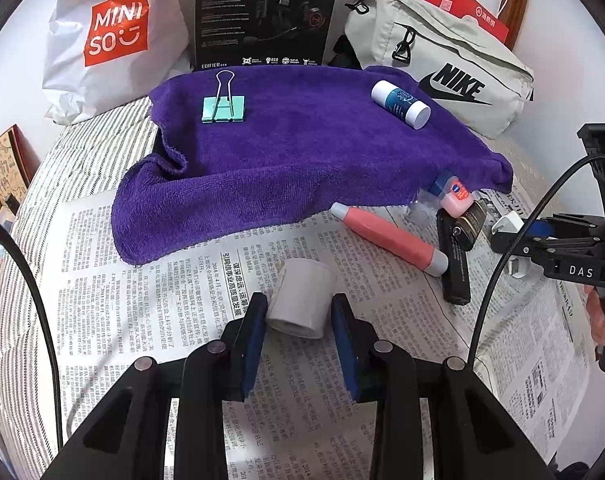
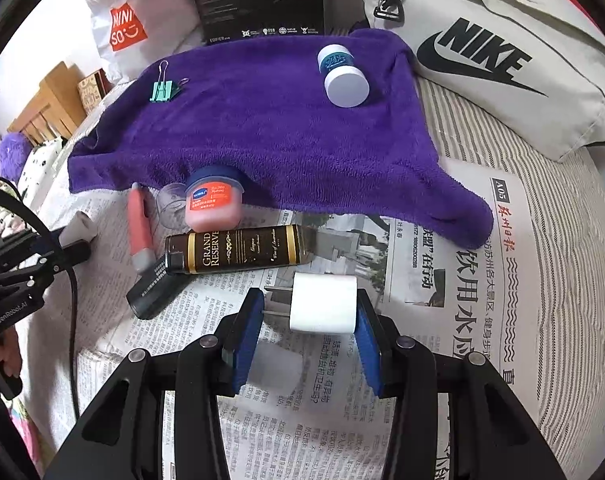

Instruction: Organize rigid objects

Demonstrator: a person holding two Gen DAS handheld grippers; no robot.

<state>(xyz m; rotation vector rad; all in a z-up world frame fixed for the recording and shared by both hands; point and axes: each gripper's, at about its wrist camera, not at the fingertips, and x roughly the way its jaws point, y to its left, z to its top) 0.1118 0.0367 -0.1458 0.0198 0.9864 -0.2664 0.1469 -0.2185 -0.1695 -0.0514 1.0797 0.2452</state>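
Left gripper (image 1: 298,312) clamps a white cap (image 1: 300,298); right gripper (image 2: 308,312) grips a white plug (image 2: 324,302) between its pads.

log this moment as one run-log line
left gripper: shut on white cap | right gripper: shut on charger | towel: clip, tube

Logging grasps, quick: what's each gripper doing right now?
Left gripper: closed on the white roll.
Right gripper: closed on the white plug adapter, pressing its prongs and back end.
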